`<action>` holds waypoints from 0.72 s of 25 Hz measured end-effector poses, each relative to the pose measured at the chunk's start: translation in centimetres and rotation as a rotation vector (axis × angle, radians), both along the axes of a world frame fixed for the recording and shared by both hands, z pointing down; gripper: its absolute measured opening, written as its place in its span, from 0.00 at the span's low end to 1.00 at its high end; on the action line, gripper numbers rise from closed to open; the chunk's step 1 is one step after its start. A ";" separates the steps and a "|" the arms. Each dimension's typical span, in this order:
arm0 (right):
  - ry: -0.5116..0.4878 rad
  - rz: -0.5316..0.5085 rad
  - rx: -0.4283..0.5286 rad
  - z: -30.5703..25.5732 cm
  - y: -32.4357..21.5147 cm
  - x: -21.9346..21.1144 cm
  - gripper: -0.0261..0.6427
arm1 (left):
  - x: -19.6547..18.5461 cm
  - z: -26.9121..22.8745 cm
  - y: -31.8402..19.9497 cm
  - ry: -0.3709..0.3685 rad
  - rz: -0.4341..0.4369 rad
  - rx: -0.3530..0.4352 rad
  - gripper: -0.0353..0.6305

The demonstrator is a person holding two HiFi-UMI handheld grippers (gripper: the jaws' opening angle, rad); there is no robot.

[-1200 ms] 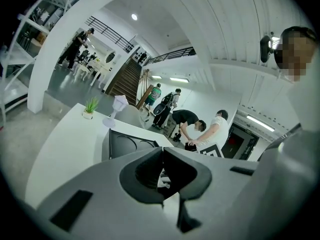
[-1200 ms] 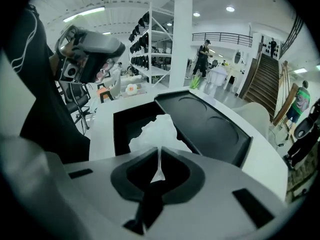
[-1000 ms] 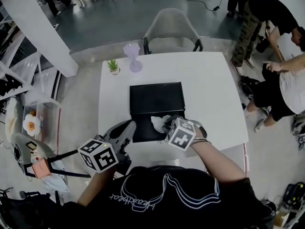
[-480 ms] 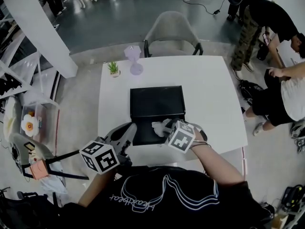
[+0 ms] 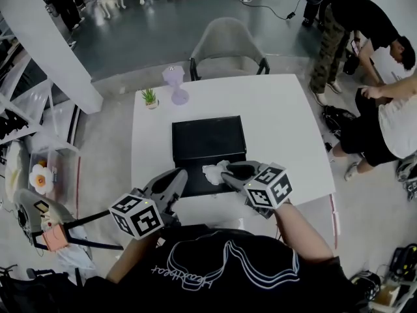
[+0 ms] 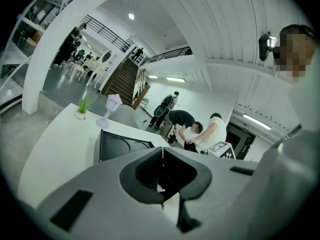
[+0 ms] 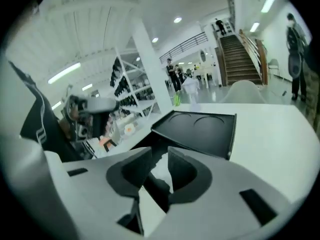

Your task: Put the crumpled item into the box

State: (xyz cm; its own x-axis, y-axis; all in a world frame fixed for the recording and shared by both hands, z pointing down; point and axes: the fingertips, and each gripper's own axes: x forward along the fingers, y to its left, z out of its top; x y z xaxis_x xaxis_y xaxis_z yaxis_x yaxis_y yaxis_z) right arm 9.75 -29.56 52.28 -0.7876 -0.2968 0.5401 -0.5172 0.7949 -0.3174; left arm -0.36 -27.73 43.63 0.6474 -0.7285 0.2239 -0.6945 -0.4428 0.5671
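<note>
Just below the middle of the head view, the crumpled item (image 5: 214, 171) is lying on the black of the box (image 5: 208, 135), at the box's lower end, and I am reading it as already inside. The right gripper (image 5: 228, 173) is sitting just to the right of it with its jaws opening. In the right gripper view a white crease of the crumpled item is showing in the gap, but the pads are not pressing on it. The left gripper (image 5: 174, 177) is hovering at the box's lower left edge over the counter (image 5: 287, 129), with its jaws closed together on nothing. I am judging the crumpled item to be paper or tissue: very light, soft, springy, easily crushed and not slippery. If I am taking hold again, I am aiming for the thick middle, not a loose flap that could tear or unfurl.
</note>
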 end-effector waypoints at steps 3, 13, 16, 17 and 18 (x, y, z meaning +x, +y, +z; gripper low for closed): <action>-0.182 0.075 0.007 -3.2 0.6 0.7 0.12 | 1.1 -0.4 0.3 0.009 0.023 0.005 0.06; -0.468 0.143 0.160 -11.2 3.1 2.3 0.04 | 3.8 -3.2 2.0 0.047 0.123 0.044 0.06; -0.525 0.154 0.169 -12.7 3.5 2.5 0.04 | 4.0 -3.7 2.5 0.054 0.146 0.067 0.06; -0.542 0.157 0.171 -13.1 3.7 2.5 0.04 | 4.0 -3.9 2.6 0.057 0.152 0.074 0.06; -0.556 0.159 0.173 -13.5 3.9 2.4 0.04 | 4.0 -4.1 2.8 0.060 0.157 0.080 0.06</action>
